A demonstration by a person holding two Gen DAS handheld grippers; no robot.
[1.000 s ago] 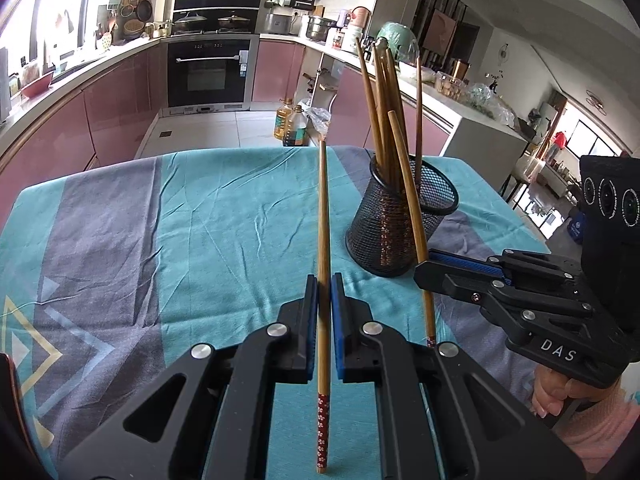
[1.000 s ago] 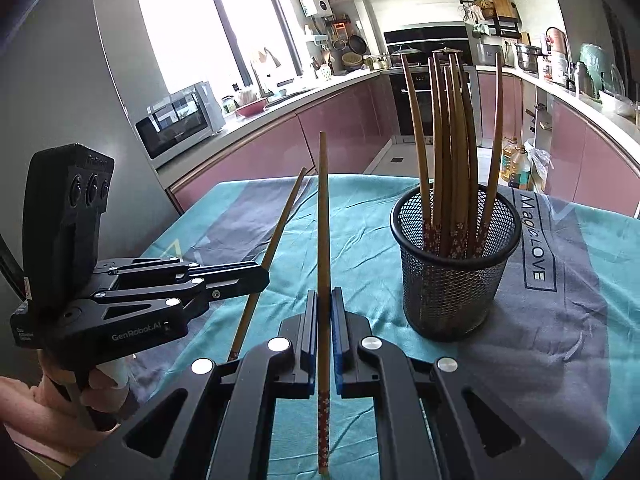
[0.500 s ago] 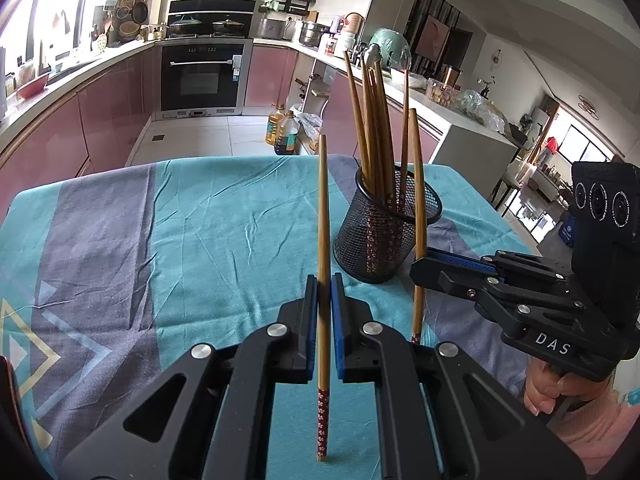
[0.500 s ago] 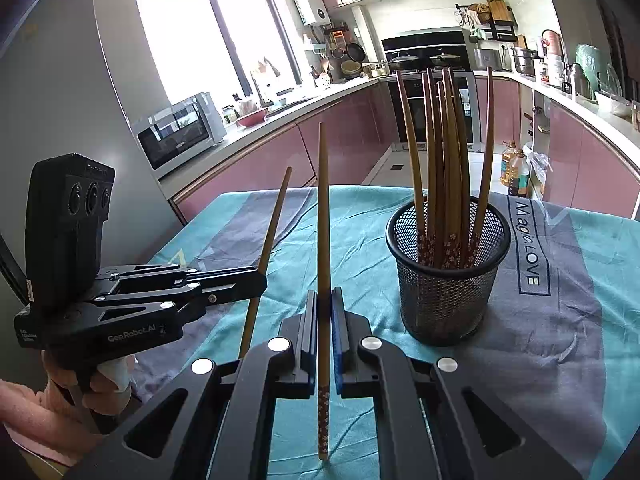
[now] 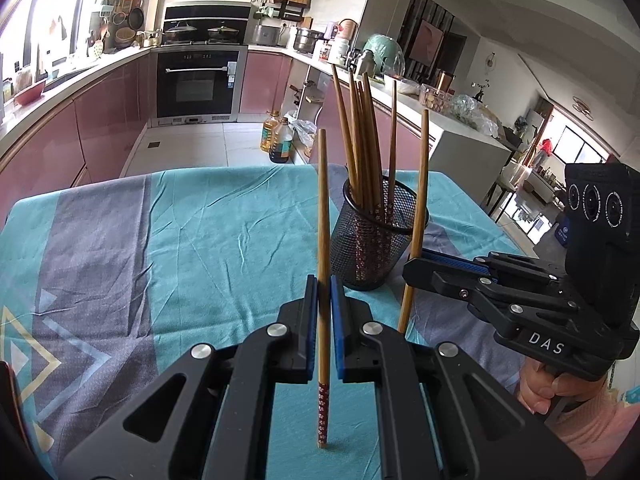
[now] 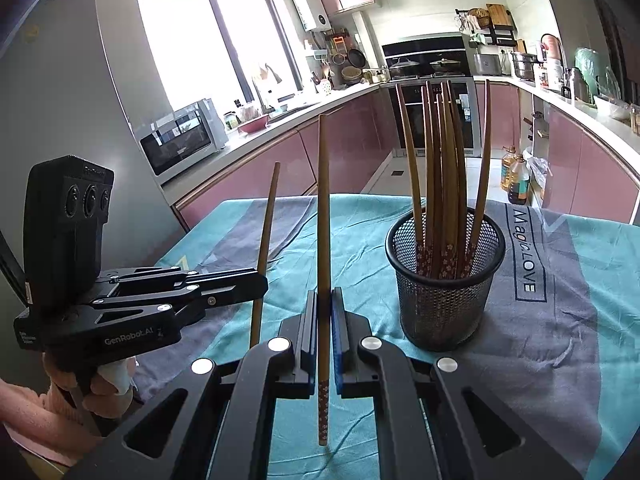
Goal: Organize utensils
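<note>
My left gripper point(image 5: 324, 280) is shut on a wooden chopstick point(image 5: 323, 200) that stands nearly upright, its flower-patterned end pointing down over the cloth. The right gripper point(image 6: 324, 292) is shut the same way on a second chopstick point(image 6: 323, 200). A black mesh holder point(image 5: 376, 248) with several chopsticks stands on the table just right of the left chopstick, and ahead right in the right wrist view point(image 6: 444, 304). Each gripper shows in the other's view: the right gripper point(image 5: 416, 268) beside the holder, the left gripper point(image 6: 260, 280) at the left.
A teal and grey tablecloth point(image 5: 180, 240) covers the table. A hand in a pink sleeve point(image 5: 560, 396) holds the right gripper's handle. Beyond the table's far edge is the kitchen floor with oil bottles point(image 5: 278, 140) and pink cabinets point(image 6: 352, 136).
The holder has drifted a little lower and to the left in the left wrist view, and the right gripper's chopstick looks more upright beside it. Both grips are unchanged.
</note>
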